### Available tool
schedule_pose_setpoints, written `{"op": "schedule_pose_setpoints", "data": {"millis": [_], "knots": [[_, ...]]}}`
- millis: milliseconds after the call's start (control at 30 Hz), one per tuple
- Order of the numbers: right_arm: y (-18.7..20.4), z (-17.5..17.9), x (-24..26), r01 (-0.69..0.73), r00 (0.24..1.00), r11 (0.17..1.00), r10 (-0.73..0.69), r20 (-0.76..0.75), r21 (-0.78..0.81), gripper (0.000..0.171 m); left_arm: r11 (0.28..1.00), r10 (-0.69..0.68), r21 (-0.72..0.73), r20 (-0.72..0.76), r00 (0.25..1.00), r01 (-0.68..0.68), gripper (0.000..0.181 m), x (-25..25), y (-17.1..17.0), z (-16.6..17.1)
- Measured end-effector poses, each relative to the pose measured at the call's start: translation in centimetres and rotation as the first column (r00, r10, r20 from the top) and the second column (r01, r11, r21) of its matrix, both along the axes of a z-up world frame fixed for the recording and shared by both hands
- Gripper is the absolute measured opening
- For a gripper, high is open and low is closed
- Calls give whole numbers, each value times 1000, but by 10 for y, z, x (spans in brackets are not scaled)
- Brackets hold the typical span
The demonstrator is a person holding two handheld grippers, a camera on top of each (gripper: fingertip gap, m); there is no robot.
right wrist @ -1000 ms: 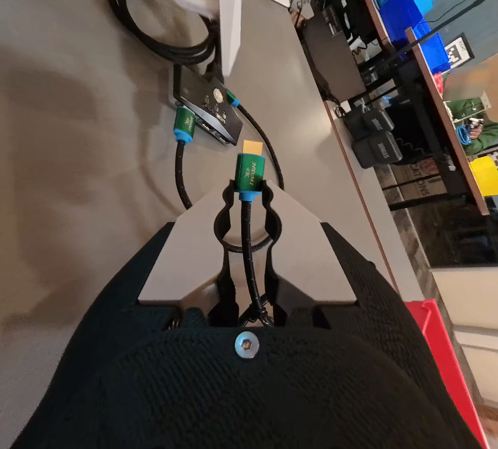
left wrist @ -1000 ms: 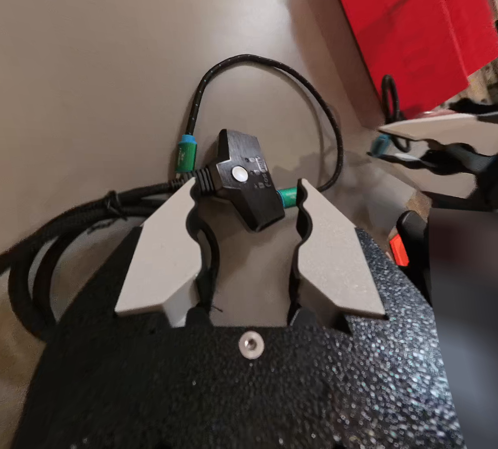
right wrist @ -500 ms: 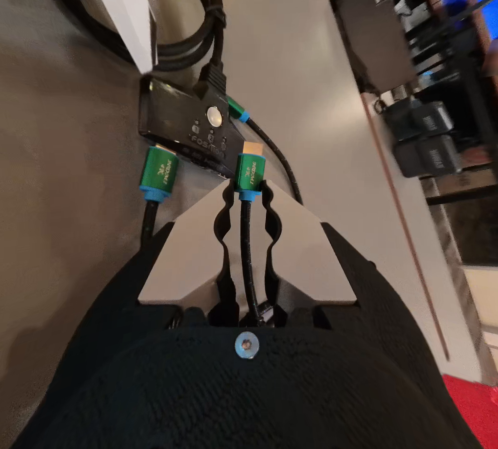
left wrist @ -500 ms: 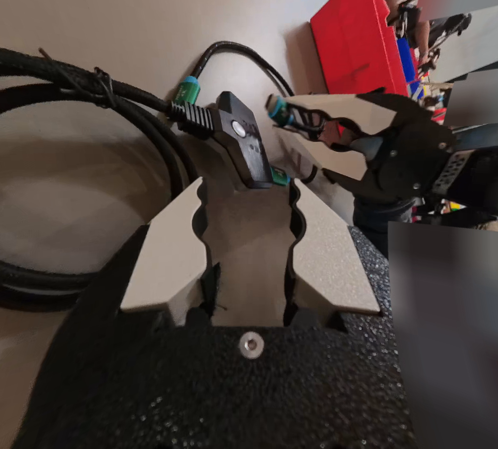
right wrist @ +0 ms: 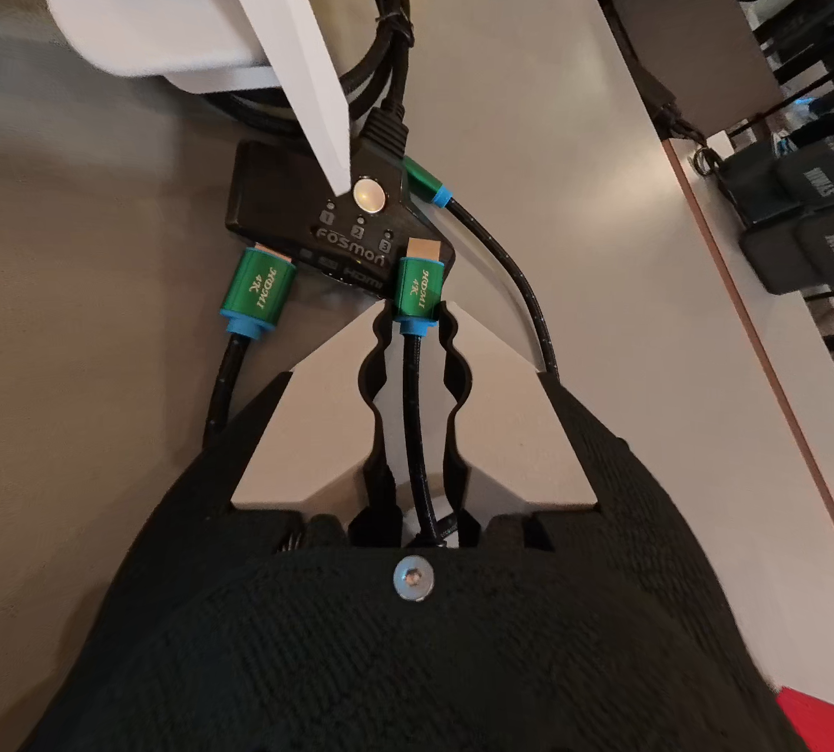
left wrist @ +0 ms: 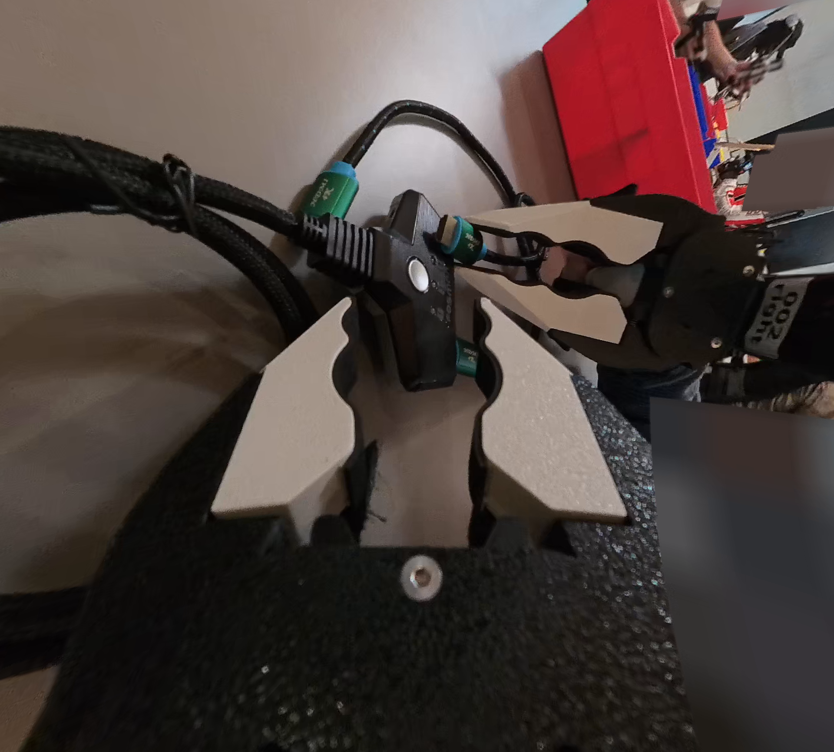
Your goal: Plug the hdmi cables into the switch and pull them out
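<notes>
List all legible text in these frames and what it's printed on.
I don't quote writing; this is where it sits.
Black switch: white print on top, legible.
Held green plug: gold lettering, legible.
Second green plug: same gold lettering, legible.
Label on the right gripper: pale characters, legible.
Black boxes: white print, blurred.

Soft indoor light falls from above, and the grey table (left wrist: 225,30) takes a pale sheen toward its far side, with broad, fuzzy shadows pooling under the thick black cable (left wrist: 135,193). A small glare spot sits on the switch (right wrist: 289,197) and its round button. Both wide-angle views bend strongly at the edges. The white fingers (right wrist: 289,30) of the left gripper smear with motion blur; the background shelves are soft.
</notes>
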State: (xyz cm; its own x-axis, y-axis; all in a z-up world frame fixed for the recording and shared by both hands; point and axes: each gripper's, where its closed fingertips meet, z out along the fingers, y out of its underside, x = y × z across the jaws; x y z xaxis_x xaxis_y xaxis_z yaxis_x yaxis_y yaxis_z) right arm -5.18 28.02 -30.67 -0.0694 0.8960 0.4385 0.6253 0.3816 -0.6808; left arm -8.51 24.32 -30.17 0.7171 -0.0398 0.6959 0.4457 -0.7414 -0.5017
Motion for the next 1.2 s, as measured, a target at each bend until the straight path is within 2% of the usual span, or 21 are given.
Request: {"op": "schedule_pose_setpoints", "data": {"millis": [100, 167, 267, 333, 500, 633, 767, 833, 1033, 1200], "knots": [[2, 0, 1, 15, 1000, 1000, -15, -6, -20, 19, 1000, -25, -2, -11, 1000, 25, 49, 2, 2, 1], [5, 2, 3, 28, 1000, 1000, -28, -11, -11, 19, 999, -21, 23, 6, 1000, 21, 36, 1, 2, 4], [13, 3, 10, 67, 998, 998, -67, -5, -2, 19, 997, -24, 71, 146, 989, 13, 36, 8, 2, 16], [22, 2, 21, 111, 993, 993, -112, 40, 25, 19, 997, -24, 80, 187, 982, 9, 37, 10, 1, 17], [18, -2, 47, 122, 980, 991, -112, 164, -51, 19, 997, 0, 78, 142, 990, -11, 45, 8, -2, 17], [10, -6, 46, 93, 980, 992, -76, 183, -84, 19, 999, 10, 41, -5, 1000, -10, 51, 2, -12, 14], [9, -13, 42, 78, 977, 995, -63, 205, -68, 18, 996, -77, -42, 50, 996, 79, 71, 21, -15, 7], [8, -13, 40, 74, 978, 995, -60, 197, -64, 19, 993, -104, -40, 78, 991, 107, 73, 32, -12, 5], [12, -13, 37, 66, 986, 997, -60, 157, -34, 19, 999, -28, 48, 151, 988, 21, 61, 23, 14, 7], [9, -13, 34, 43, 989, 997, -34, 142, -57, 19, 998, -52, 33, 50, 997, 51, 37, 18, 20, -4]]}}
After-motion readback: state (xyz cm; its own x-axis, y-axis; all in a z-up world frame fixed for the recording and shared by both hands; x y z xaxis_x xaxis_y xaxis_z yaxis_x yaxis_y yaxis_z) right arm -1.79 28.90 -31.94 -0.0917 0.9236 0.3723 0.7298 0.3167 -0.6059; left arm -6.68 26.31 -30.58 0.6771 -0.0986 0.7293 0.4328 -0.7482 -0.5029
